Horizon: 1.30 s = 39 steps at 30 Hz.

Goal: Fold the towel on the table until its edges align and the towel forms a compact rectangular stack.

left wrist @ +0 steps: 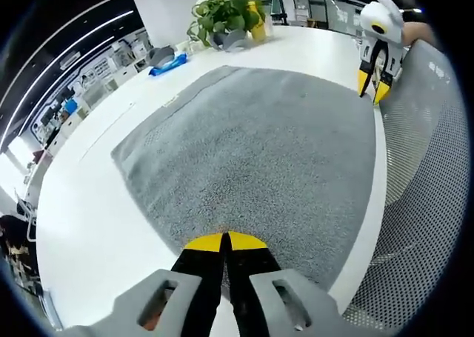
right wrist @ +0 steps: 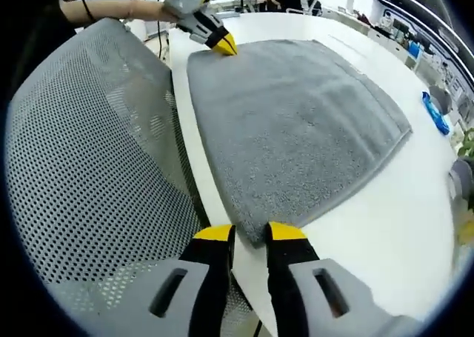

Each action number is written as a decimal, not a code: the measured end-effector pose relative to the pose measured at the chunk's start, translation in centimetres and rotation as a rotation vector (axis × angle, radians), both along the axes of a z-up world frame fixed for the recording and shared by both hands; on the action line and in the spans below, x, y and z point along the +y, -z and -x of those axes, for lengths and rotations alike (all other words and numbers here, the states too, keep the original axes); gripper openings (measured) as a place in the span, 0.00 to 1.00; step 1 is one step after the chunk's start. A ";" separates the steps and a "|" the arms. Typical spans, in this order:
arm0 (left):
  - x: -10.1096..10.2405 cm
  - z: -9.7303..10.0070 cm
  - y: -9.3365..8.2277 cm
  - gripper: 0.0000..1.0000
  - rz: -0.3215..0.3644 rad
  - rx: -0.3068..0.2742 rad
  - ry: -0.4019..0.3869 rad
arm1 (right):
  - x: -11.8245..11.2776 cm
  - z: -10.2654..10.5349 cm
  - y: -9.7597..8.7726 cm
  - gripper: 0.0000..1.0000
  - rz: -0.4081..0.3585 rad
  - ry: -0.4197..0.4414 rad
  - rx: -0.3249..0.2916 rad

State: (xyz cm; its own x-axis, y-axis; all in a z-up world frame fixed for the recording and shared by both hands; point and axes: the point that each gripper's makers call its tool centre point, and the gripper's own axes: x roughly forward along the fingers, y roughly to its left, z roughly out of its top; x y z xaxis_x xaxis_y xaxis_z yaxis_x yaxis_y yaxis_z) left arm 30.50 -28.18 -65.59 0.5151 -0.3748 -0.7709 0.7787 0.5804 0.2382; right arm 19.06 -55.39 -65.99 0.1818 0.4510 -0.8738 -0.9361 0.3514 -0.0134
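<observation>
Your grey towel (left wrist: 259, 152) lies flat on the white table (left wrist: 89, 218), a nubby terry rectangle already doubled, its near edge running along the table's front. In the left gripper view your left gripper (left wrist: 225, 242) has its yellow-tipped jaws pressed together on the towel's near edge, pinching the cloth. In the right gripper view your right gripper (right wrist: 250, 233) stands with jaws slightly apart, straddling the other near corner without closing on it. A grey mesh chair back (right wrist: 89, 144) crowds the table's edge beside you. At the far end stand a leafy potted plant (left wrist: 226, 15) and a blue packet (left wrist: 169, 64); no writing is legible.
</observation>
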 end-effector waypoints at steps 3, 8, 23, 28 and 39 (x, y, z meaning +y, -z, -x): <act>0.0 0.0 0.0 0.01 0.001 -0.001 0.000 | -0.2 -0.3 0.2 0.12 0.038 -0.047 -0.038; 0.1 0.0 -0.1 0.01 0.048 0.014 -0.036 | -0.4 -0.8 0.1 0.03 0.065 -0.102 -0.082; 0.7 1.6 -4.0 0.14 0.210 0.120 -0.001 | 0.0 -3.5 -4.1 0.00 -0.322 0.369 0.016; 2.3 6.6 -3.0 0.13 0.066 0.166 0.216 | 0.1 -3.8 -4.8 0.00 -0.371 0.395 0.007; 2.7 9.4 -1.2 0.08 0.024 0.201 0.261 | 0.4 -3.6 -4.8 0.00 -0.439 0.451 0.067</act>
State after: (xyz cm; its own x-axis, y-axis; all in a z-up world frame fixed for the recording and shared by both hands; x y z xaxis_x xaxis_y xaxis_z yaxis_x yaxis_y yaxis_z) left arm 21.11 -25.44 -64.40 0.2378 -0.4937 -0.8365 0.9320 0.3585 0.0534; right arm 22.67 -55.04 -61.20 0.3890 0.6620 -0.6407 -0.6883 0.6711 0.2755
